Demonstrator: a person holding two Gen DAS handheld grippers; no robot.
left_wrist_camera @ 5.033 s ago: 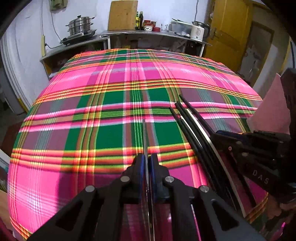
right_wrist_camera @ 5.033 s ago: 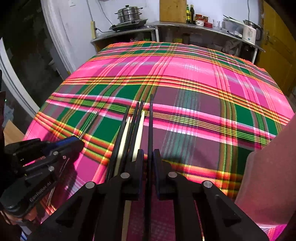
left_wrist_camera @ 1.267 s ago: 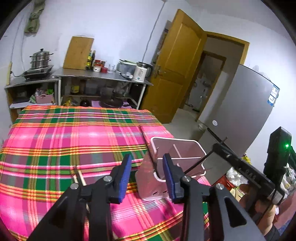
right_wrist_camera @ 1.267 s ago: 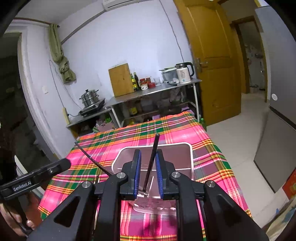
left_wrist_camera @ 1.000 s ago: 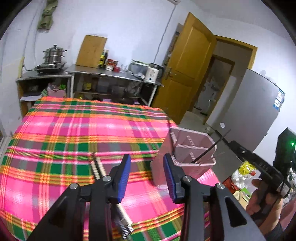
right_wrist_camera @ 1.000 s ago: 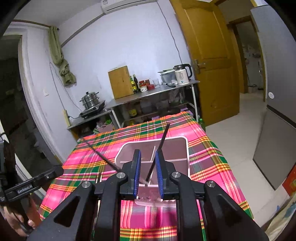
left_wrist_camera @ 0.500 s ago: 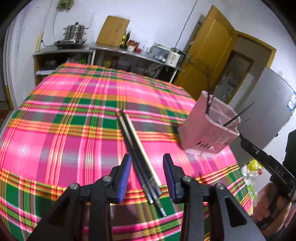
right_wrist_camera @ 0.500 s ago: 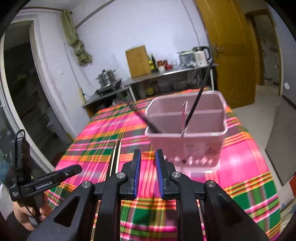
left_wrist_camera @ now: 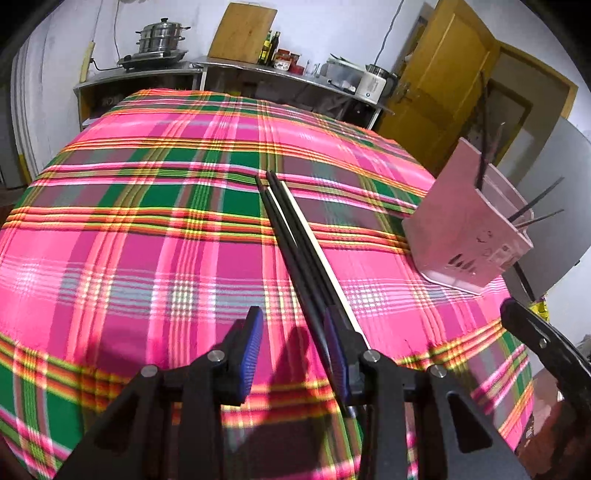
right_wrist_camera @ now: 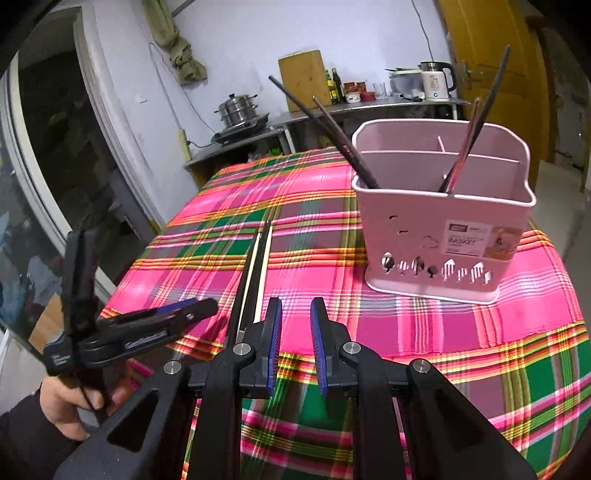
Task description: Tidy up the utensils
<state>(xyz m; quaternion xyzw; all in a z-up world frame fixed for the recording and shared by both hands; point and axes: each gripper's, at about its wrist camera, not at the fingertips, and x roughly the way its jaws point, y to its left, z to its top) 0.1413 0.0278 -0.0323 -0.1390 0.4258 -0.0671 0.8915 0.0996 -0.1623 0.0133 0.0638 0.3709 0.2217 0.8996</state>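
Observation:
A bundle of black and cream chopsticks lies on the plaid tablecloth, also in the right wrist view. A pink utensil basket stands at the table's right with several chopsticks upright in it. My left gripper is open and empty, low over the near ends of the bundle, its right finger beside them. My right gripper is open and empty, near the front edge, right of the bundle and in front of the basket.
A metal counter behind the table holds a steamer pot, a cutting board, bottles and a kettle. A yellow door and a grey fridge stand at the right.
Both grippers let go of chopsticks into the basket, then dropped from high above it toward the table. The left one has closed in on the lying bundle.

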